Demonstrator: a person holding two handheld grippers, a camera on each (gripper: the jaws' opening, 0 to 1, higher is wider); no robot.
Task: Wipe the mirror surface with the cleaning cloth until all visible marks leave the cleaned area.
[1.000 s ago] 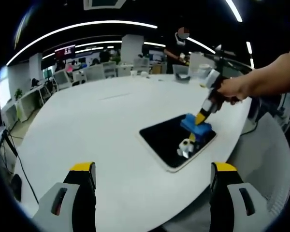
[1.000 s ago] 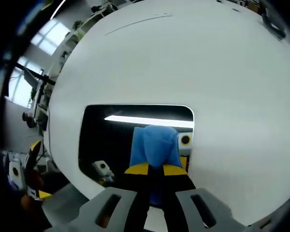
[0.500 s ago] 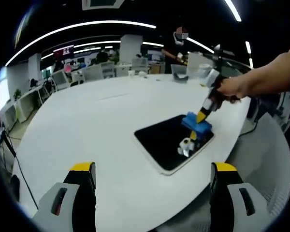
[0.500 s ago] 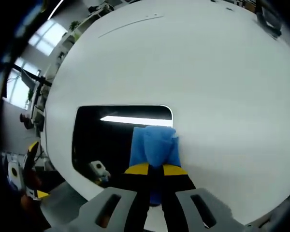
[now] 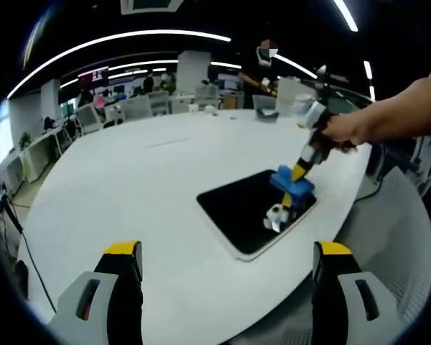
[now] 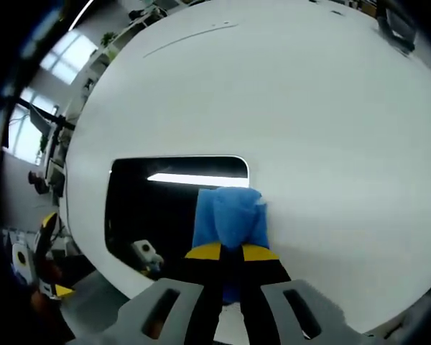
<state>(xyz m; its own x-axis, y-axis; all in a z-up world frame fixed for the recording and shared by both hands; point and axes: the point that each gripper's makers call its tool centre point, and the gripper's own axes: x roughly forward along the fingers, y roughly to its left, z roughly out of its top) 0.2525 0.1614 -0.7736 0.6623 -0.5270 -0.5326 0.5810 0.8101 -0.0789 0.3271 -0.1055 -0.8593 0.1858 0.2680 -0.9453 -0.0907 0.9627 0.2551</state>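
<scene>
Right gripper (image 6: 231, 251), jaws clamped on the blue cloth (image 6: 228, 215), presses it on the mirror (image 6: 151, 208) at lower centre; left gripper (image 5: 226, 262) jaws apart.

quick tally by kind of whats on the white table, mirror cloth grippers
mirror: 1
blue cleaning cloth: 1
grippers: 2, left gripper open, right gripper shut on the cloth
white table: 1
total: 5
</scene>
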